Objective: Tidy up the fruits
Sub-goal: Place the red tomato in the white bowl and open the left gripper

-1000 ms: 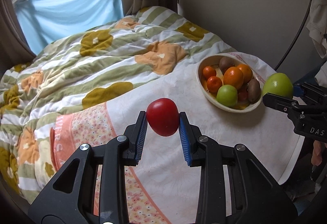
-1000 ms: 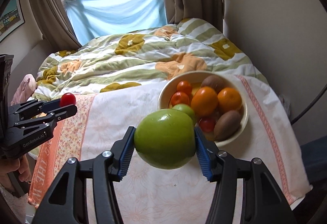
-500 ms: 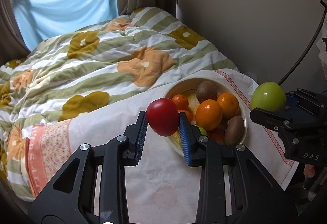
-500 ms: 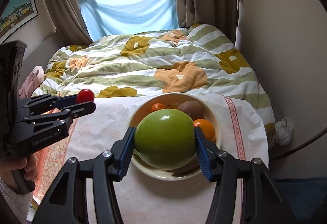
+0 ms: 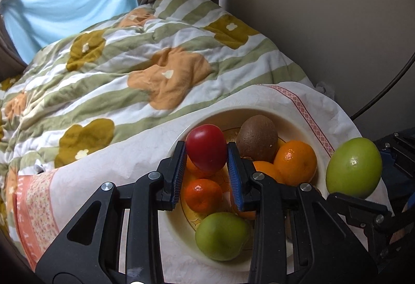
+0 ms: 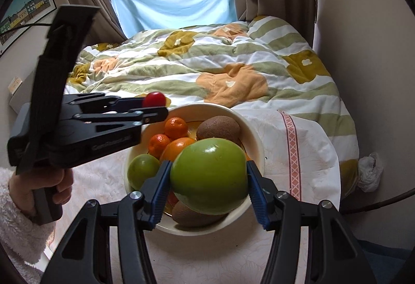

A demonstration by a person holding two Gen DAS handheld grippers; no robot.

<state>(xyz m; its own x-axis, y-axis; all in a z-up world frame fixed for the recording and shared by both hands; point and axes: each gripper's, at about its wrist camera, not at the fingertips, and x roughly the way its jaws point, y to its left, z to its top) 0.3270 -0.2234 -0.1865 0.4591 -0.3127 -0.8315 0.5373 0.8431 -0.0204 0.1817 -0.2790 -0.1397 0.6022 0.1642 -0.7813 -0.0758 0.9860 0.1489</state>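
Observation:
My left gripper [image 5: 206, 154] is shut on a small red fruit [image 5: 206, 151], held just above the left part of a cream bowl [image 5: 176, 229]. In the right wrist view that red fruit [image 6: 154, 99] shows over the bowl's far left rim. My right gripper [image 6: 208, 180] is shut on a big green apple [image 6: 209, 176], hanging over the bowl [image 6: 255, 146]; the same apple [image 5: 354, 167] appears at the bowl's right edge in the left wrist view. The bowl holds oranges [image 5: 295, 162], small tangerines [image 6: 175, 127], kiwis [image 5: 256, 138] and a smaller green apple [image 5: 221, 235].
The bowl stands on a white cloth with a pink border [image 6: 293, 151] spread over a bed. A green-striped flowered quilt [image 5: 145, 71] covers the bed behind. A wall [image 5: 324, 11] runs close on the right. A person's hand in a fluffy white sleeve [image 6: 18, 203] holds the left gripper.
Both grippers have moved toward the bowl and slightly down, still holding their fruits. The red fruit now hangs over the bowl's left part and the green apple over its middle.

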